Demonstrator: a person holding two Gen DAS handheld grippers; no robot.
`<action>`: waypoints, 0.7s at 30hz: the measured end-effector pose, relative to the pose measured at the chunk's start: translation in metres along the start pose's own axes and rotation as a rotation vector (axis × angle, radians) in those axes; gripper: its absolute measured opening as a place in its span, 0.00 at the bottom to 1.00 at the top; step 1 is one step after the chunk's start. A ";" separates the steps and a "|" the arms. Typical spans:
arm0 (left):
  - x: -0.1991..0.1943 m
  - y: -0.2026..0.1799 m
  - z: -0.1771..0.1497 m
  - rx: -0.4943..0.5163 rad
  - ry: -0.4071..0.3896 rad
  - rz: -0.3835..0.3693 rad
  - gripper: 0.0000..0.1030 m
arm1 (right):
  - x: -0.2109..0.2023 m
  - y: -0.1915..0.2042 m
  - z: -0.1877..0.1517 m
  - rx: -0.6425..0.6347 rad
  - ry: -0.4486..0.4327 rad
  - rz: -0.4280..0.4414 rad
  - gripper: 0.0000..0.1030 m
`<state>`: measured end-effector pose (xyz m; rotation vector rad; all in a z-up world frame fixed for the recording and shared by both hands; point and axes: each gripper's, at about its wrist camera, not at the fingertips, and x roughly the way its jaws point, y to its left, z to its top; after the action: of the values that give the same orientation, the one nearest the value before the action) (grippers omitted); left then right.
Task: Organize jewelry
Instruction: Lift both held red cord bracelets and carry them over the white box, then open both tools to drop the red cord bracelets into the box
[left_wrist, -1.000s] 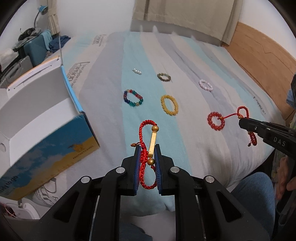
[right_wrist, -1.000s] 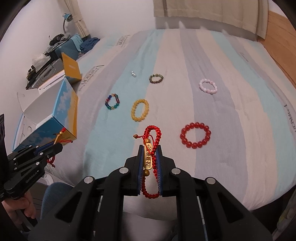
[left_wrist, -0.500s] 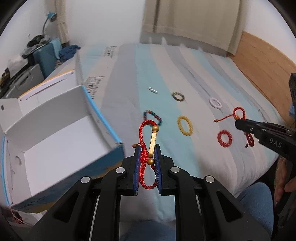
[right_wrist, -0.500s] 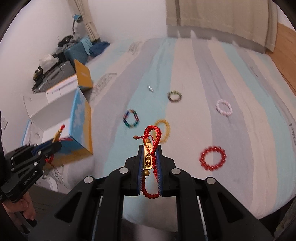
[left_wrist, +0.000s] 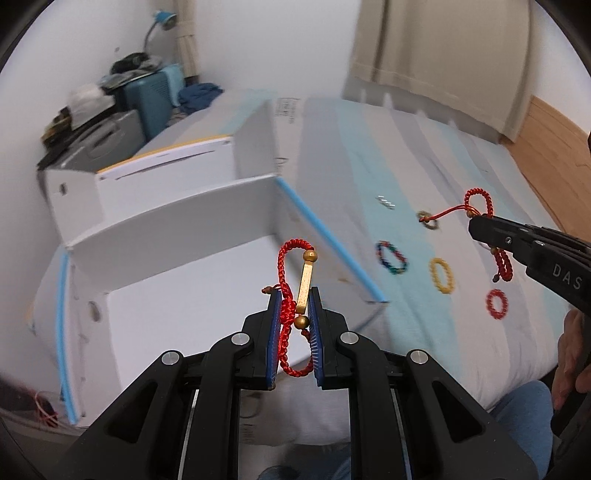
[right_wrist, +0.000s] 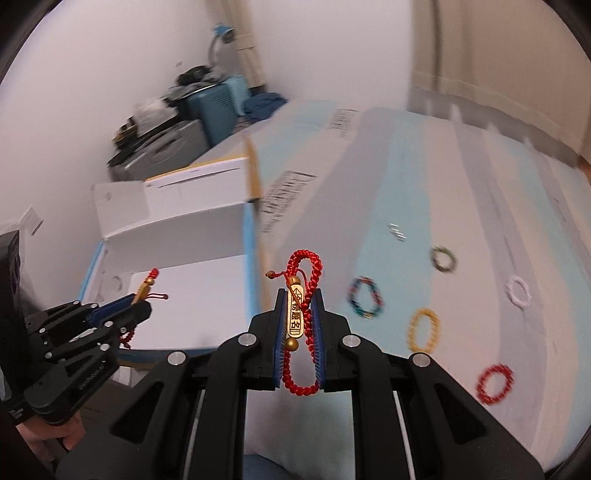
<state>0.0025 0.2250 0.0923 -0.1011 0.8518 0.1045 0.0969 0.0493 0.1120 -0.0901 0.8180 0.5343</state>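
My left gripper (left_wrist: 294, 295) is shut on a red cord bracelet with a gold bar (left_wrist: 306, 280) and holds it above the open white box (left_wrist: 184, 295). My right gripper (right_wrist: 298, 297) is shut on a second red cord bracelet with an engraved gold plate (right_wrist: 295, 314), held beside the box's blue right edge (right_wrist: 249, 266). Each gripper shows in the other's view, the right one (left_wrist: 476, 221) and the left one (right_wrist: 146, 304). Several bead bracelets lie on the striped bed: multicoloured (left_wrist: 392, 257), yellow (left_wrist: 441, 275), red (left_wrist: 496, 303), dark green (right_wrist: 443, 258), white (right_wrist: 518, 290).
A small silver piece (left_wrist: 385, 201) lies farther back on the bed. A blue suitcase (left_wrist: 155, 92) and clutter stand by the wall at the left. Curtains (left_wrist: 443, 55) hang behind the bed. The person's knee (left_wrist: 524, 417) is at the lower right.
Both grippers have swung left with their bracelets, from over the bed towards the open box. The left one has come over the box's inside. The grips are unchanged.
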 end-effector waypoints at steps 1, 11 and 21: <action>0.000 0.007 -0.001 -0.008 0.003 0.012 0.13 | 0.004 0.008 0.002 -0.011 0.004 0.012 0.11; 0.016 0.091 -0.013 -0.140 0.086 0.096 0.14 | 0.069 0.089 0.012 -0.114 0.144 0.140 0.11; 0.066 0.143 -0.023 -0.243 0.289 0.084 0.14 | 0.152 0.130 0.010 -0.173 0.381 0.112 0.11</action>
<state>0.0094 0.3674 0.0207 -0.3141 1.1295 0.2774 0.1258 0.2280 0.0260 -0.3140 1.1519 0.7058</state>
